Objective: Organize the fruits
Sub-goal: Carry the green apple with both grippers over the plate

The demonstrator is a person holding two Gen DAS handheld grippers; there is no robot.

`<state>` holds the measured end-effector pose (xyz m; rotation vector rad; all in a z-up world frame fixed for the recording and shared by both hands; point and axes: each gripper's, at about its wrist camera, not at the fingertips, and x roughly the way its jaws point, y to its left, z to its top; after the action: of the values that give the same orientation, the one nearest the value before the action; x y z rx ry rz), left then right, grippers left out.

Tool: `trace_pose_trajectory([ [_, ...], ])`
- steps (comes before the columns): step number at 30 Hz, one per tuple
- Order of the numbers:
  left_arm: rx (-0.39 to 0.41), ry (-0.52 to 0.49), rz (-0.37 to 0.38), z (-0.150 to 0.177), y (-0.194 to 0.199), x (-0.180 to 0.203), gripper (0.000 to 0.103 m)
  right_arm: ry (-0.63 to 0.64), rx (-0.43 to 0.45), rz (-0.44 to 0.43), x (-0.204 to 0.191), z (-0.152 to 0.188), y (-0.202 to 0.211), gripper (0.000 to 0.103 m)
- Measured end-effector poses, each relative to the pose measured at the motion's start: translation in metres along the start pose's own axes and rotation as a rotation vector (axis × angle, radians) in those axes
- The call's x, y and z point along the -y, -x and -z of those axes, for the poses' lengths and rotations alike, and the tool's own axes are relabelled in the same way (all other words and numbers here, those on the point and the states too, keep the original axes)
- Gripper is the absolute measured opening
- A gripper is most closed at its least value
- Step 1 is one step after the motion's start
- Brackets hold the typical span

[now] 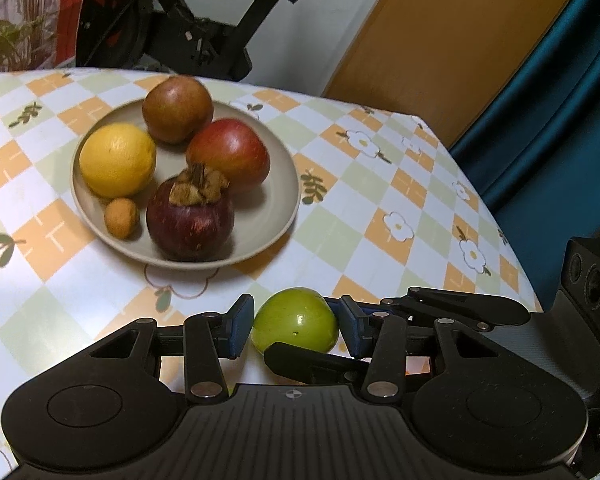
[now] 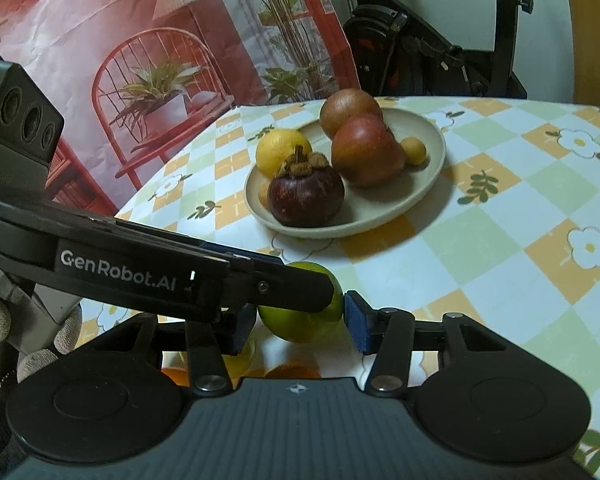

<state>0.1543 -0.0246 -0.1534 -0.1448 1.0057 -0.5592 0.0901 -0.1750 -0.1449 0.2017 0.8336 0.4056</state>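
A green fruit (image 1: 296,318) lies on the checked tablecloth between the fingers of my left gripper (image 1: 296,326); the blue pads stand on both sides of it with small gaps. It also shows in the right wrist view (image 2: 300,322), between the fingers of my right gripper (image 2: 300,322), whose pads are also a little apart from it. The left gripper's body (image 2: 148,272) crosses in front of it there. A beige plate (image 1: 276,216) holds a yellow lemon (image 1: 118,160), a mangosteen (image 1: 190,220), a red apple (image 1: 230,154), a brown fruit (image 1: 178,108) and a small tan fruit (image 1: 121,218).
The plate (image 2: 428,168) sits further back on the table. The table edge (image 1: 512,240) runs on the right, with a teal curtain (image 1: 560,100) beyond. An exercise bike (image 1: 188,20) stands behind the table. Orange and yellow fruit (image 2: 292,370) lie under my right gripper.
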Motion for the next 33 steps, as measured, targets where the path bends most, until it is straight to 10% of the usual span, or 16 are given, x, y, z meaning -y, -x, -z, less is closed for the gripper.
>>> trace_pose_trajectory([
  [33,0.032,-0.022,-0.050,-0.066,-0.036,-0.014,0.044,0.167,0.013,0.094,0.028,-0.060,-0.046,0.051],
])
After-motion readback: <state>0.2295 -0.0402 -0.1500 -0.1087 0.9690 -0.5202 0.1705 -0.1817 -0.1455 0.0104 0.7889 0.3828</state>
